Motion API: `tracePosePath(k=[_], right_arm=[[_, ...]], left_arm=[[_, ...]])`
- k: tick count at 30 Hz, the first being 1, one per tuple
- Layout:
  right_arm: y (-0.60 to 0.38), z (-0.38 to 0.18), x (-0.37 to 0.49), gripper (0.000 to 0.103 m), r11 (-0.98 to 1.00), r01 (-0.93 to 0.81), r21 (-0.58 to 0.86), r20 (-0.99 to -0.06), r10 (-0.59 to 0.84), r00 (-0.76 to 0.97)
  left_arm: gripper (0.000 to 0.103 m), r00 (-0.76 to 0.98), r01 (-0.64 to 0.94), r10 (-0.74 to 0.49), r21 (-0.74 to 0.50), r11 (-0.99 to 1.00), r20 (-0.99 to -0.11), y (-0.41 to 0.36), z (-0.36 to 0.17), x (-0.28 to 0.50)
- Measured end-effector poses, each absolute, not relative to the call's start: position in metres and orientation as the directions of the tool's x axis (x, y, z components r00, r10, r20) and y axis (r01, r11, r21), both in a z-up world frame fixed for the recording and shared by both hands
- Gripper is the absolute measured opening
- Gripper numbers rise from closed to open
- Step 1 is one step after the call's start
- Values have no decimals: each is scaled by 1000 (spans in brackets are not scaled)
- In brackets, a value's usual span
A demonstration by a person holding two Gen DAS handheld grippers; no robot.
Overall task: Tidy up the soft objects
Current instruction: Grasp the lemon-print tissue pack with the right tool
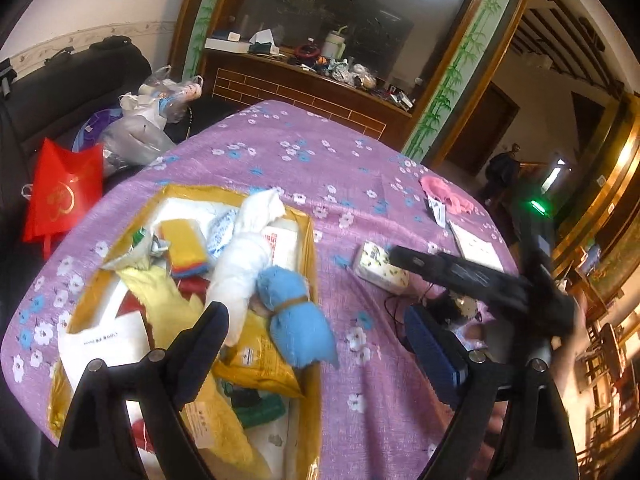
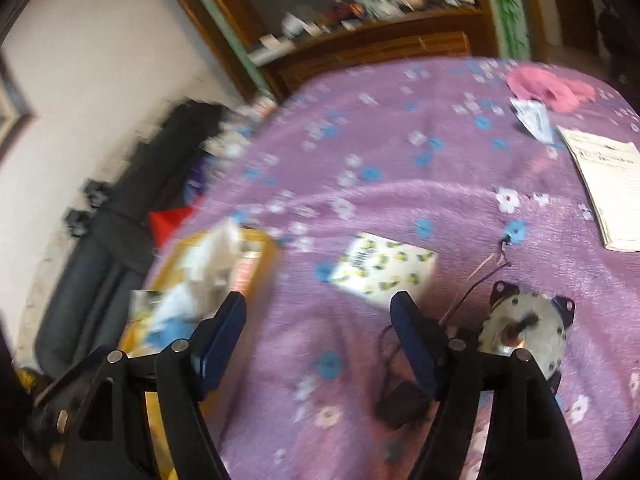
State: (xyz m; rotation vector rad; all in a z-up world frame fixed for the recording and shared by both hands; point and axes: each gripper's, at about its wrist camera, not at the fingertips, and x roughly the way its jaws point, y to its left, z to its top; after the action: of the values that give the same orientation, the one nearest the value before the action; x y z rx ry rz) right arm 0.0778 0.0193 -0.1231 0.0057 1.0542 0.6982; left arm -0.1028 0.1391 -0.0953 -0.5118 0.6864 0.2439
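Left hand-held gripper (image 1: pixel 316 344): spread wide, holding nothing, hanging over the right edge of the yellow box (image 1: pixel 308 248).
Right hand-held gripper (image 2: pixel 318 336): spread wide, empty, above bare purple cloth; seen in the left wrist view as a dark blurred arm reaching in from the right.
Blue towel roll (image 1: pixel 294 316): tied with a brown band, lying on the box's right side, between the left gripper's fingers in view.
White cloth roll (image 1: pixel 248 252): lying lengthwise in the box, just beside the blue roll.
Yellow cloth (image 1: pixel 160 304): draped among packets inside the box.
Pink cloth (image 1: pixel 444 192): crumpled near the far edge of the tabletop (image 1: pixel 280 152), well apart from the box.
Tissue pack (image 2: pixel 384 272): flower-printed, flat on the cloth ahead of the right gripper.
Small motor (image 2: pixel 524 332): with thin wires, just beside the right gripper's right finger.
Paper booklet (image 2: pixel 612 184): near the pink cloth.
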Motion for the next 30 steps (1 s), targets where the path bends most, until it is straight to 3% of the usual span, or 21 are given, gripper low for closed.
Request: tracePosePath(k=[8,16,21,30], right_arm=[[60,-153,105,74,941,-332,70,-886,211,412],[67,-174,120,78,958,-282,-51,-881,90,464],[68,-172,108,68,936,-345,-74,-864,113,490],[26,-148,28,64,750,-633,190,-832,465,302]], left_arm=[[92,774,-385,41,-418,823,-632,148,-95,-131],[92,783,-375,19,-447,812,-622,157,-99,-142],[92,787,-378,17,-460,803,-617,158,-100,-147],[92,779,-367,-8,-466,805,-627,143,-103,-145]])
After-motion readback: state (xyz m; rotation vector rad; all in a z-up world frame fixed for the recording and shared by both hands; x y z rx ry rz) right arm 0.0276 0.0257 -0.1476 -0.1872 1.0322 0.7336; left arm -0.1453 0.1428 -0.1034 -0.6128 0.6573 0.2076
